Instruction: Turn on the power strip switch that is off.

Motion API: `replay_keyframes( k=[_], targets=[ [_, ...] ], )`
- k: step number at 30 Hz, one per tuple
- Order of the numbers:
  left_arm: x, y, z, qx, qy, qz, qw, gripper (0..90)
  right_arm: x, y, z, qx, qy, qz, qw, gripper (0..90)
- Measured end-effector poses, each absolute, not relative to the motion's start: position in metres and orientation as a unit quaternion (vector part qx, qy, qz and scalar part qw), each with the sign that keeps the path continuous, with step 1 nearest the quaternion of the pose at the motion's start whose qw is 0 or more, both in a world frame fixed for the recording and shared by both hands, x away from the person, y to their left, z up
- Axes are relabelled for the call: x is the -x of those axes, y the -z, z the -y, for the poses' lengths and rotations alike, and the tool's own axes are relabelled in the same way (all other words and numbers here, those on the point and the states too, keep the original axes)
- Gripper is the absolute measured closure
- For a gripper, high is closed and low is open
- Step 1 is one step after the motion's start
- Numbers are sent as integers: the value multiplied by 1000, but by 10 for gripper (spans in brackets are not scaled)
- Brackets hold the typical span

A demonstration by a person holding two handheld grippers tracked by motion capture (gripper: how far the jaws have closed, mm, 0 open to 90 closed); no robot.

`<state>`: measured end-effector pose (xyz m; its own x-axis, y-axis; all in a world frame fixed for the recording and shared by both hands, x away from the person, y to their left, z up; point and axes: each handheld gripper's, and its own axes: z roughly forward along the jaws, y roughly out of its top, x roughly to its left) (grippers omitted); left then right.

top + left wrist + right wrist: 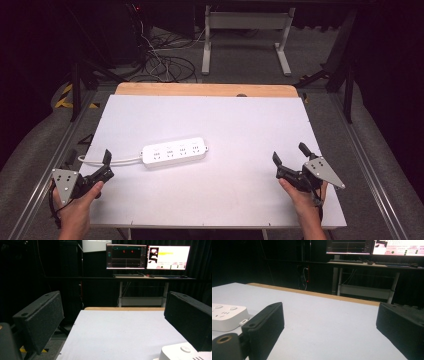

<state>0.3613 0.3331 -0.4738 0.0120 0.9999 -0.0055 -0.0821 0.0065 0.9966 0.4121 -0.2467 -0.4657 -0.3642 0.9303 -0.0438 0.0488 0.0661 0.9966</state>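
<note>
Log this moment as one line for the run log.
left gripper: open, empty, near table's left edge | right gripper: open, empty, near right edge | power strip: flat on white table, untouched

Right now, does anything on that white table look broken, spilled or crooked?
Nothing stands out. The white power strip lies flat and whole on the table, slightly angled, its cord trailing left. The left gripper and right gripper are both open, holding nothing, clear of the strip.

A white power strip [174, 152] lies on a white table [240, 125], its far edge seemingly tan wood.
</note>
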Motion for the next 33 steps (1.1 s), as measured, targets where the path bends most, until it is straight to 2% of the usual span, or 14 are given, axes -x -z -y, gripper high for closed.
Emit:
replay_keyframes(
  k=[6,11,12,13,14,15,16,18,19,23,24,26,33],
  targets=[
    [-360,469,-331,-484,-518,-469,526,44,-412,466,246,-399,-553,-614,397,84],
    [-358,466,-328,-500,-496,-472,530,252,-411,464,247,-399,-558,-610,397,86],
    [-357,466,-328,-506,-491,-473,529,326,-411,464,248,-399,-558,-610,397,86],
    [-356,465,-328,-512,-479,-474,533,326,-411,464,248,-399,-558,-610,397,86],
    [-355,464,-328,-517,-474,-472,534,436,-412,464,249,-399,-558,-609,398,86],
    [-353,463,-329,-518,-474,-471,534,436,-412,464,249,-399,-558,-609,398,86],
    [-352,462,-333,-509,-438,-479,565,575,-411,464,250,-400,-562,-607,394,86],
    [-352,462,-335,-497,-426,-481,583,691,-411,464,250,-400,-564,-606,393,88],
    [-352,462,-337,-487,-415,-483,598,721,-411,464,249,-399,-563,-607,394,89],
    [-352,461,-343,-505,-406,-480,592,763,-411,464,248,-398,-564,-607,394,92],
    [-353,460,-343,-510,-413,-476,586,817,-411,464,248,-397,-564,-608,393,94],
    [-351,455,-339,-528,-424,-475,562,864,-411,464,248,-396,-565,-608,392,97],
    [-351,443,-326,-569,-416,-470,532,900,-409,464,251,-400,-567,-606,389,106]
  ],
)
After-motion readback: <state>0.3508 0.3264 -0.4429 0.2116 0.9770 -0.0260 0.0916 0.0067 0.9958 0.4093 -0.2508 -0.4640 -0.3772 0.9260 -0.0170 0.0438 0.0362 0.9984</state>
